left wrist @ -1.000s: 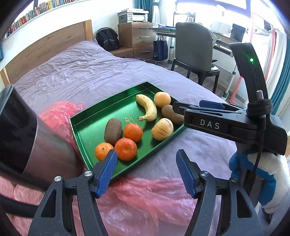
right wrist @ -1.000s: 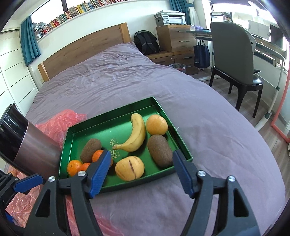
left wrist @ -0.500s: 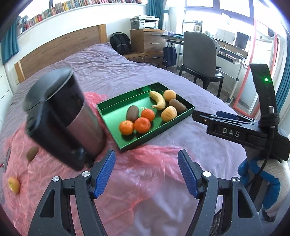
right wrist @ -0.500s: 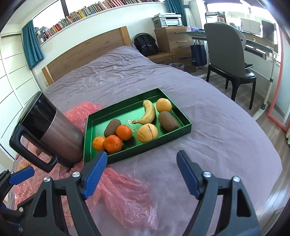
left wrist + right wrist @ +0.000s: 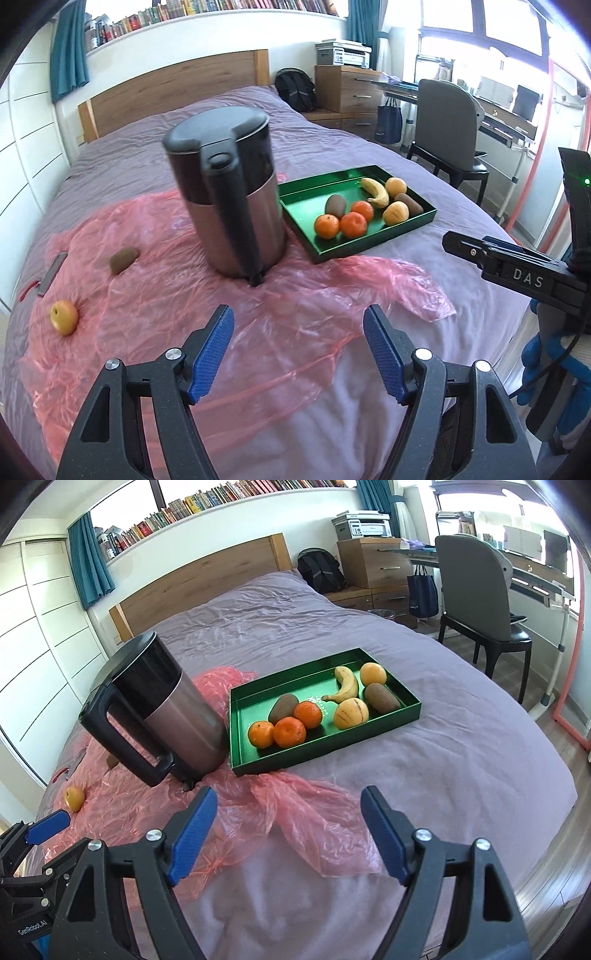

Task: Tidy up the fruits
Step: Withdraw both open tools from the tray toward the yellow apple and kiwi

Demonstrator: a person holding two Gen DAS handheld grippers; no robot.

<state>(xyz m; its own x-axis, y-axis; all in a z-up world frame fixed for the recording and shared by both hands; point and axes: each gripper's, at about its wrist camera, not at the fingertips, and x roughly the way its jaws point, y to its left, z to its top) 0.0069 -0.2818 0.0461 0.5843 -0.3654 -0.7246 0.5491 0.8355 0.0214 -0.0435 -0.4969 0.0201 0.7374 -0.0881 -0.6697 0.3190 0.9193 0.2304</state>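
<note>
A green tray (image 5: 369, 245) (image 5: 325, 747) lies on the bed and holds three tangerines (image 5: 290, 732), a banana (image 5: 345, 688), two brown kiwis (image 5: 282, 707), a yellow striped fruit (image 5: 351, 713) and an orange fruit (image 5: 373, 674). A loose kiwi (image 5: 124, 259) and a yellow apple (image 5: 64, 316) (image 5: 75, 798) lie on pink plastic at the left. My left gripper (image 5: 299, 352) is open and empty, held above the plastic. My right gripper (image 5: 288, 832) is open and empty, in front of the tray.
A steel and black kettle (image 5: 229, 206) (image 5: 159, 709) stands on the pink plastic sheet (image 5: 258, 332) just left of the tray. A flat grey tool (image 5: 51, 273) lies at the far left. A chair (image 5: 480, 598) and desk stand right of the bed.
Both grippers have pulled back and up from the tray, both still open. The kettle, the plastic sheet, the loose kiwi and the apple have come into view.
</note>
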